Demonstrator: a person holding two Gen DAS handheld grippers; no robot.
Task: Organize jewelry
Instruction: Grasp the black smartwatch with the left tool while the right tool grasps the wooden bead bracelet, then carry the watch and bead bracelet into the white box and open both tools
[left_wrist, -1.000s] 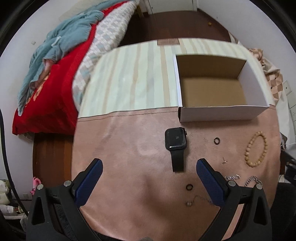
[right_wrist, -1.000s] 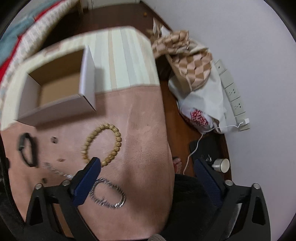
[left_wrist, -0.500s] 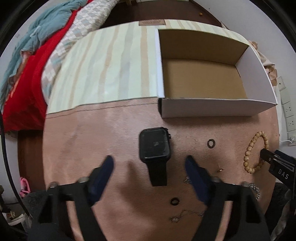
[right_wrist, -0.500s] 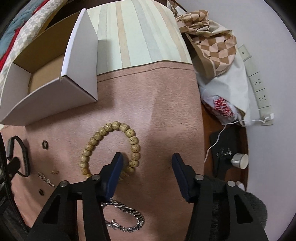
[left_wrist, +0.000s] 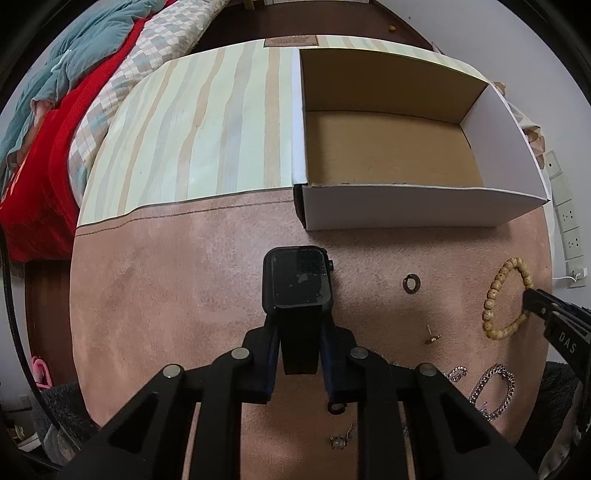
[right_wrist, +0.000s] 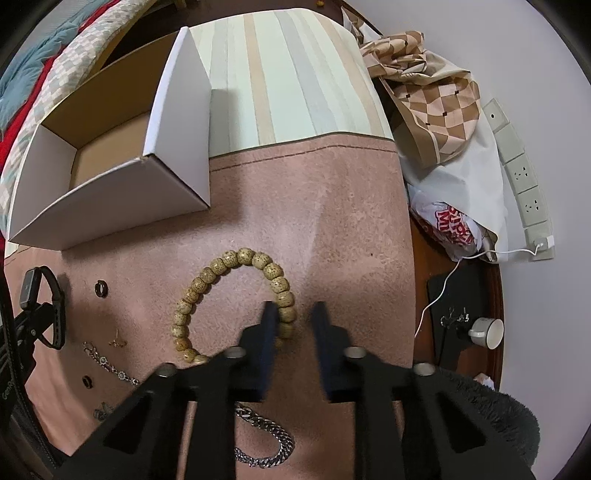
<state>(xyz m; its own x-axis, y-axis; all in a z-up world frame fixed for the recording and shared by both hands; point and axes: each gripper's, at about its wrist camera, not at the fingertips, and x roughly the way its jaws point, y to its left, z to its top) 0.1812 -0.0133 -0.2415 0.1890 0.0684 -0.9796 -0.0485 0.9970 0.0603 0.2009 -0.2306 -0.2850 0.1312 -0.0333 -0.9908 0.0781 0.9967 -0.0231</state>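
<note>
Open room: the pink felt mat (left_wrist: 155, 295) lies bare left of the black square-faced smartwatch (left_wrist: 297, 282); the open white cardboard box (left_wrist: 413, 212) stands just beyond it.
Left gripper (left_wrist: 298, 350): jaws closing, pads pressing both sides of the watch's black strap.
Right gripper (right_wrist: 293, 321): jaws closing around one side of the tan wooden bead bracelet (right_wrist: 221, 264); contact with the pads cannot be told.
Watch: dark screen up, flat on the mat.
Left view only: small dark ring (left_wrist: 411, 284) and gold earring (left_wrist: 432, 336) between watch and beads.
Right view only: silver curb-chain bracelet (right_wrist: 266, 446) nearer than the beads, mat's right edge, checked cloth bag (right_wrist: 436, 110).
</note>
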